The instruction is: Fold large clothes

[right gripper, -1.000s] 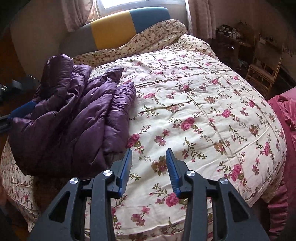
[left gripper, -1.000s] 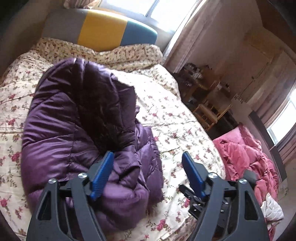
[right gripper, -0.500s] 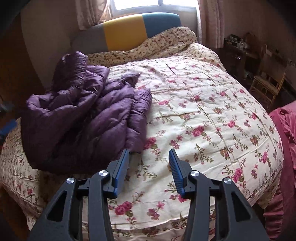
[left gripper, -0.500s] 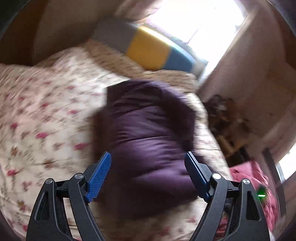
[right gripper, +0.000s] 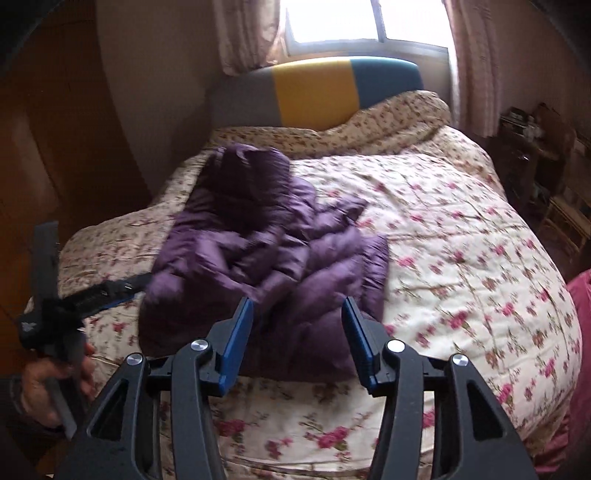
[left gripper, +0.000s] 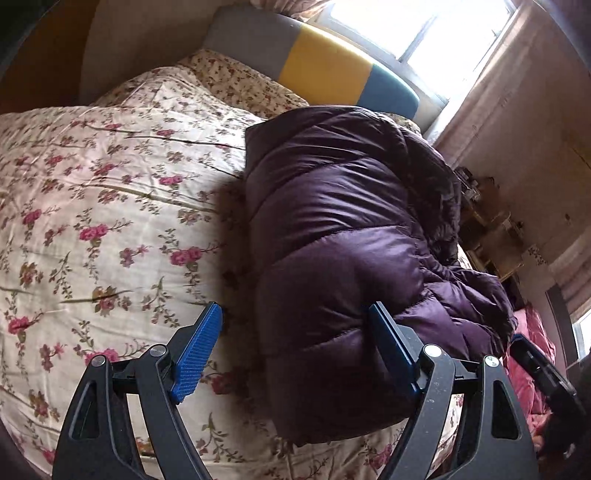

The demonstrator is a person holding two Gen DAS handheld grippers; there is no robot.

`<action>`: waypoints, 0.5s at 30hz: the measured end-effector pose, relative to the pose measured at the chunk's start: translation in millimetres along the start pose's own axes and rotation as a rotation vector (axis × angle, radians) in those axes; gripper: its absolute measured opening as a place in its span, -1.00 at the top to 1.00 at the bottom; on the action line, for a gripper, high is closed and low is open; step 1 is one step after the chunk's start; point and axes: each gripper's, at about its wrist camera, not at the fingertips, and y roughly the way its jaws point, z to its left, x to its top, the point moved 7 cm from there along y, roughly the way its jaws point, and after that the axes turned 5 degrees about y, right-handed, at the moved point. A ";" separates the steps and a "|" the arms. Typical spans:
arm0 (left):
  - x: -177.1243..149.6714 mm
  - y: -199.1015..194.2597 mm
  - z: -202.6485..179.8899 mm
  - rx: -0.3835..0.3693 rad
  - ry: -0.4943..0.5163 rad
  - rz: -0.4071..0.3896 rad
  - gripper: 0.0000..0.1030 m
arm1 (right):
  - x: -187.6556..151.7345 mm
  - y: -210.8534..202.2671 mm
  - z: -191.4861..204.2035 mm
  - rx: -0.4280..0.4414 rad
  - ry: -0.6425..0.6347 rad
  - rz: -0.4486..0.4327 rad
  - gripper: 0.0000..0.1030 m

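A purple puffer jacket [left gripper: 332,229] lies crumpled on the floral quilt [left gripper: 92,206], left of the bed's middle in the right wrist view [right gripper: 258,251]. My left gripper [left gripper: 295,310] stands open at the jacket's near end. Its right finger overlaps the fabric, but the pads do not press on it. It also shows at the bed's left edge in the right wrist view [right gripper: 122,288], held by a hand [right gripper: 48,384]. My right gripper [right gripper: 295,306] hovers above the jacket's near edge, its jaws opening with nothing gripped between them.
A grey, yellow and blue headboard [right gripper: 314,92] stands under a bright window [right gripper: 332,18]. Pink bedding [left gripper: 528,354] lies past the bed's right side. Wooden furniture [right gripper: 535,147] stands at the right, and a brown wooden panel [right gripper: 55,147] at the left.
The left gripper has swung round to the jacket's other side and come lower. The right gripper has risen and turned left, so the jacket now sits ahead of it, and its jaws have widened.
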 end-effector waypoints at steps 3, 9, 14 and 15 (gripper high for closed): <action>0.3 4.4 -5.6 -0.016 0.014 0.003 -0.56 | 7.9 0.9 15.6 0.044 -0.013 -0.008 -0.12; 0.2 8.9 -22.4 -0.050 0.038 0.011 -0.51 | 6.2 19.6 34.2 0.065 -0.066 0.030 -0.13; -2.6 10.3 -31.6 -0.072 0.045 0.009 -0.51 | -8.6 41.6 28.9 0.047 -0.086 0.094 0.67; -3.0 10.9 -34.0 -0.080 0.049 0.008 -0.51 | -11.7 42.2 27.9 0.048 -0.088 0.100 0.72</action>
